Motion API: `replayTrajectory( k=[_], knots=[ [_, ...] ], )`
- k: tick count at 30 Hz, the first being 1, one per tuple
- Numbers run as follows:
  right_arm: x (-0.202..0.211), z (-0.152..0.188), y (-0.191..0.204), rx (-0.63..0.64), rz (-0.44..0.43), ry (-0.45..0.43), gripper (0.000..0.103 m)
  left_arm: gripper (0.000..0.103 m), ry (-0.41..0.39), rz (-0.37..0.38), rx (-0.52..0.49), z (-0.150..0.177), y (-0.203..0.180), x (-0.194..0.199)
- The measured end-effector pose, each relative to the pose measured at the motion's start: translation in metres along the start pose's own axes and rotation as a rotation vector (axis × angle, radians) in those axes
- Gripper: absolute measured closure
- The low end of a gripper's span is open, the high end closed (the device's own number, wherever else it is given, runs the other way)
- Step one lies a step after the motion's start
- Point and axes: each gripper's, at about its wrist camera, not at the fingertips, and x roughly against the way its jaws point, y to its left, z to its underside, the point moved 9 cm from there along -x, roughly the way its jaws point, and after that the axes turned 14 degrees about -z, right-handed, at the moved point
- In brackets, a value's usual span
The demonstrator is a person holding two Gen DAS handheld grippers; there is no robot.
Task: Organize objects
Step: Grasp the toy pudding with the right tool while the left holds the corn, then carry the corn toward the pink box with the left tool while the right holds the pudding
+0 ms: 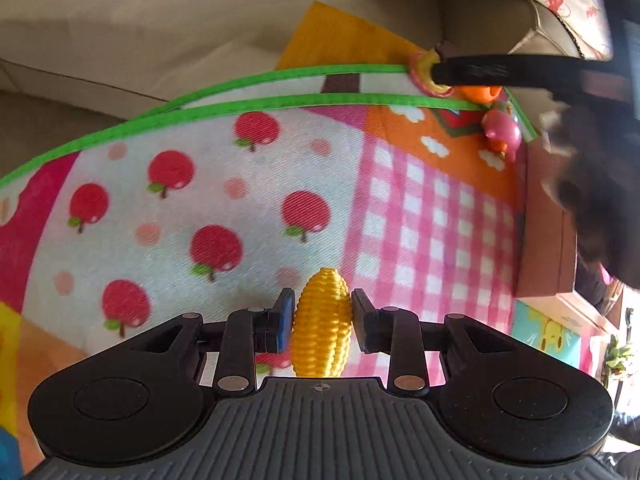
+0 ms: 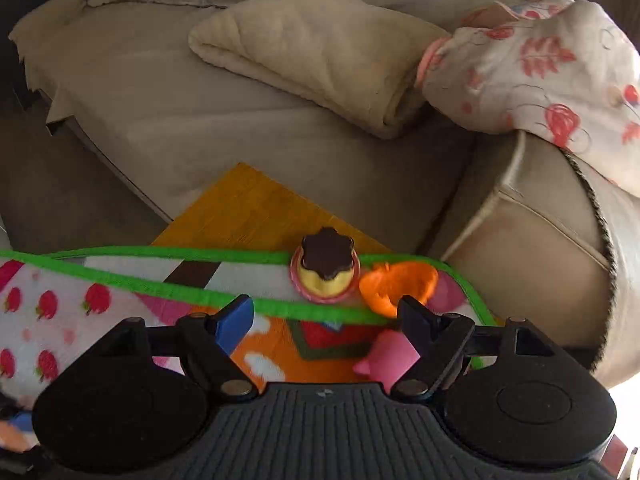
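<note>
my left gripper (image 1: 323, 318) is clamped on the toy corn cob (image 1: 322, 324), yellow and ribbed, standing upright between the two pads with its tip poking above them; the blue-faced pad presses its left side, the black pad its right. it hangs over the play mat (image 1: 224, 184), above the white patch printed with red apples, beside the pink checkered patch. far corner of the mat in the left wrist view: a pink pig toy (image 1: 502, 132) and an orange piece (image 1: 480, 94) just behind it, both near the green border. a black bar of the other tool crosses over the pudding toy (image 1: 430, 74) there, hiding most of it. a brown box (image 1: 546, 220) sits at the mat's right edge. my right gripper (image 2: 326, 320) has its jaws spread wide with nothing pressed between them. in the right wrist view the pink pig (image 2: 386, 356) lies just beside the black finger (image 2: 414, 320), partly hidden behind it; i cannot tell if they touch. the pudding (image 2: 326, 268), dark scalloped top on a yellow body in a pink dish, stands on the green border, the orange piece (image 2: 400, 284) just beside it on the right. beyond the mat: beige sofa (image 2: 200, 120), folded cream blanket (image 2: 320, 52), floral cushion (image 2: 540, 64).
</note>
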Motion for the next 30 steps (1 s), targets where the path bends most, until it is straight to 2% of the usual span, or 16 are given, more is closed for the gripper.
replayTrajectory(
  k=[2,3,4,7,11,14,17,19,23,27,30],
  knots=[
    [-0.028,-0.008,-0.001,0.021,0.047,-0.003,0.024,0.069,0.007,0.0,0.013,0.005,0.007,-0.001],
    [-0.041,-0.008,-0.004,0.011,0.059,0.005,0.029,0.069,0.017,0.005,0.026,0.008,0.01,-0.001],
    [-0.049,-0.009,-0.007,-0.003,0.069,0.009,0.041,0.069,0.021,0.009,0.034,0.009,0.012,-0.001],
    [-0.056,-0.013,-0.01,-0.025,0.057,0.012,0.063,0.069,0.013,0.01,0.04,0.01,0.016,0.001],
    [-0.027,-0.008,0.001,-0.036,0.004,-0.009,0.064,0.069,0.013,0.008,0.053,0.009,0.013,0.003],
    [0.014,0.014,0.017,-0.029,-0.046,-0.029,0.065,0.069,-0.005,0.004,0.03,0.01,0.005,0.008],
    [0.055,0.054,0.03,-0.07,-0.111,-0.015,0.064,0.069,-0.019,0.002,0.004,0.017,-0.01,0.013],
    [0.081,0.094,0.039,-0.077,-0.14,0.018,0.064,0.069,-0.028,0.009,-0.015,0.025,-0.025,0.019],
    [0.113,0.174,0.044,-0.121,-0.138,0.088,0.064,0.069,-0.047,0.019,-0.055,0.05,-0.06,0.031],
    [0.147,0.25,0.037,-0.207,-0.118,0.136,0.064,0.069,-0.018,0.05,-0.113,0.085,-0.105,0.037],
    [0.174,0.277,0.029,-0.243,-0.112,0.121,0.064,0.069,-0.01,0.063,-0.157,0.103,-0.131,0.049]
  ],
)
